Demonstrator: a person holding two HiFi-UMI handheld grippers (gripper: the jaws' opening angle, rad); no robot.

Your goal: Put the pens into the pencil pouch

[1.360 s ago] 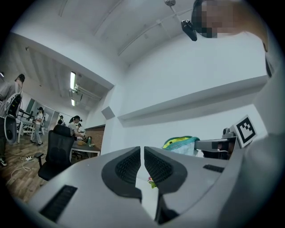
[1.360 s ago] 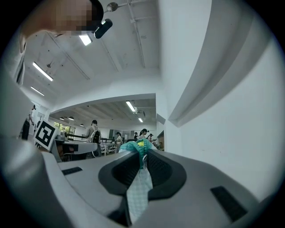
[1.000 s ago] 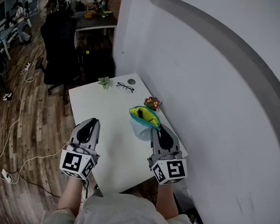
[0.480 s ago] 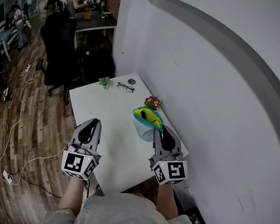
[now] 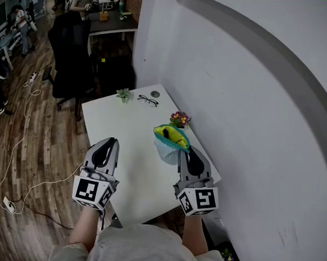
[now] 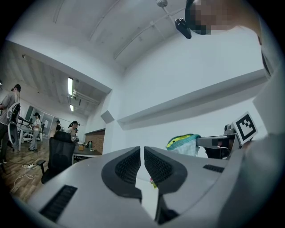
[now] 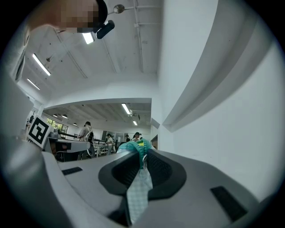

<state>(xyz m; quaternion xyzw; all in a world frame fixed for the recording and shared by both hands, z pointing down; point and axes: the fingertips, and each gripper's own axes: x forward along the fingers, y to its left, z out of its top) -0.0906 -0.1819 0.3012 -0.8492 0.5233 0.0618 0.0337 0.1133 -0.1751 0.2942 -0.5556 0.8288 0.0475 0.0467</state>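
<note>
The pencil pouch [image 5: 171,137], yellow-green on top with a teal rim and a pale checkered body, hangs above the white table [image 5: 128,128] near the wall. My right gripper [image 5: 185,150] is shut on its lower fabric. In the right gripper view the checkered cloth [image 7: 139,191] is pinched between the pads, with the right gripper [image 7: 143,165] pointing about level. My left gripper [image 5: 108,142] hovers over the table's left edge, shut with nothing in it; the left gripper [image 6: 142,156] sees the pouch [image 6: 183,143] to its right. No loose pen shows on the table.
Spectacles [image 5: 147,101], a small green plant [image 5: 123,94] and a round grey disc [image 5: 154,94] lie at the table's far end. A little flower pot [image 5: 179,120] stands by the wall behind the pouch. A black office chair [image 5: 74,55] stands beyond, and cables run over the wood floor.
</note>
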